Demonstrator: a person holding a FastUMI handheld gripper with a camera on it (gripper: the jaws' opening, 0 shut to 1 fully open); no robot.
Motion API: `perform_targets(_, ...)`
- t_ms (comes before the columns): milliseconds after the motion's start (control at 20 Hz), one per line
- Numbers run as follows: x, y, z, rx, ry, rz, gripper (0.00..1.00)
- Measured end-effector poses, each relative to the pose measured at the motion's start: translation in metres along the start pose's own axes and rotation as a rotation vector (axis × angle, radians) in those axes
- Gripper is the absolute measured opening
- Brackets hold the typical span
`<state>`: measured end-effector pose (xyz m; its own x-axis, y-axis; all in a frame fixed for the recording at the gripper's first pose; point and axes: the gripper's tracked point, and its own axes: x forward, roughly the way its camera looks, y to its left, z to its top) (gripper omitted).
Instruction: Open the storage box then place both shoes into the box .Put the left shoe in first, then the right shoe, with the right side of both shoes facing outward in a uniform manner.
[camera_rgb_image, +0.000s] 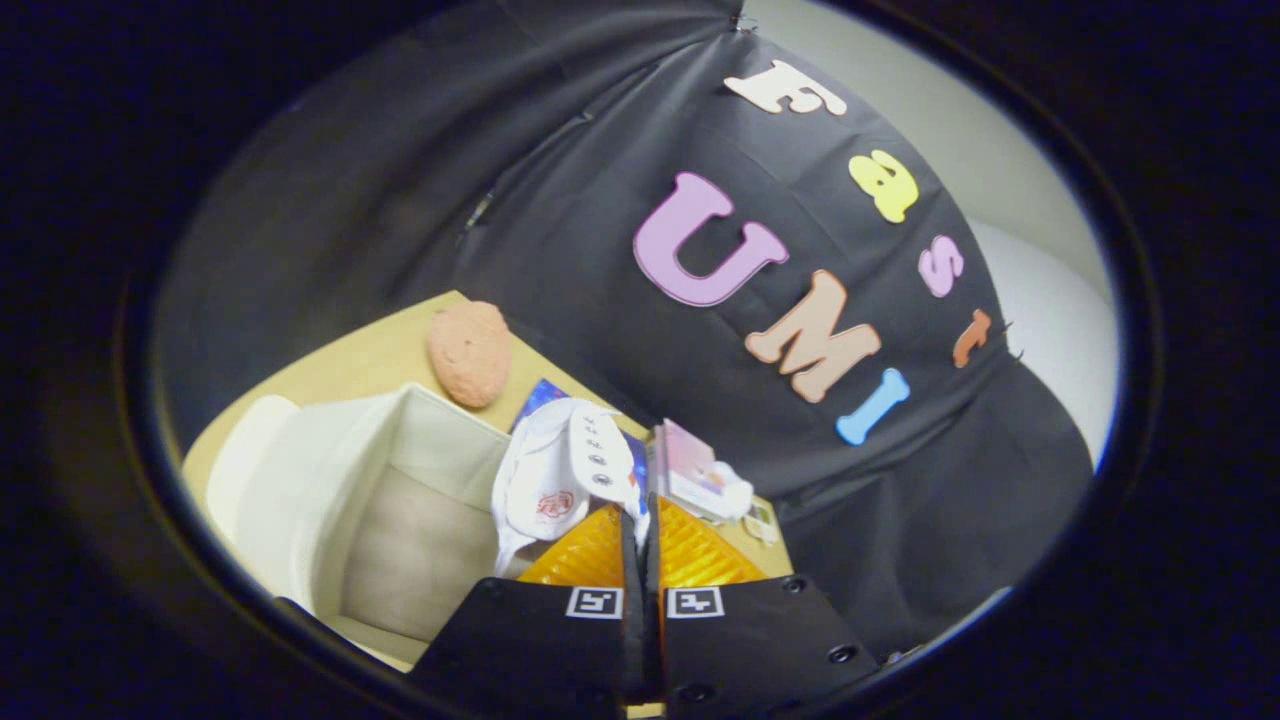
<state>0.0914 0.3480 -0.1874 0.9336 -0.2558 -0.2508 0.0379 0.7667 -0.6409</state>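
My gripper (643, 520) is nearly closed, its fingers pinching the edge of a white shoe (560, 475) with a row of lace eyelets and a red mark on its side. The shoe hangs just ahead of the fingers, over the right edge of the open white storage box (330, 480). The box's pale inside is bare and lies to the left of the fingers. Its white lid (240, 450) stands swung open on the box's far left side. Whether this is the left or the right shoe cannot be told.
The box stands on a light wooden table (370, 350). A rough pink-orange lump (470, 352) lies beyond the box. A blue flat item (540, 395) shows behind the shoe. A pink and white object (700, 475) lies just right of the shoe, near the black cloth wall.
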Motion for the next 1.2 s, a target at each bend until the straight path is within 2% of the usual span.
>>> perform_targets(200,0.003,0.032,-0.017,0.019,0.066,0.057,0.02)
perform_targets(500,-0.01,0.04,-0.018,0.088,0.094,0.068,0.03)
perform_targets(700,-0.016,0.071,-0.036,0.11,0.124,0.139,0.02)
perform_targets(950,-0.003,0.099,-0.032,0.119,0.134,0.196,0.04)
perform_targets(1100,0.005,0.107,-0.04,0.157,0.209,0.225,0.06)
perform_targets(1200,0.012,0.123,-0.053,0.182,0.302,0.31,0.13)
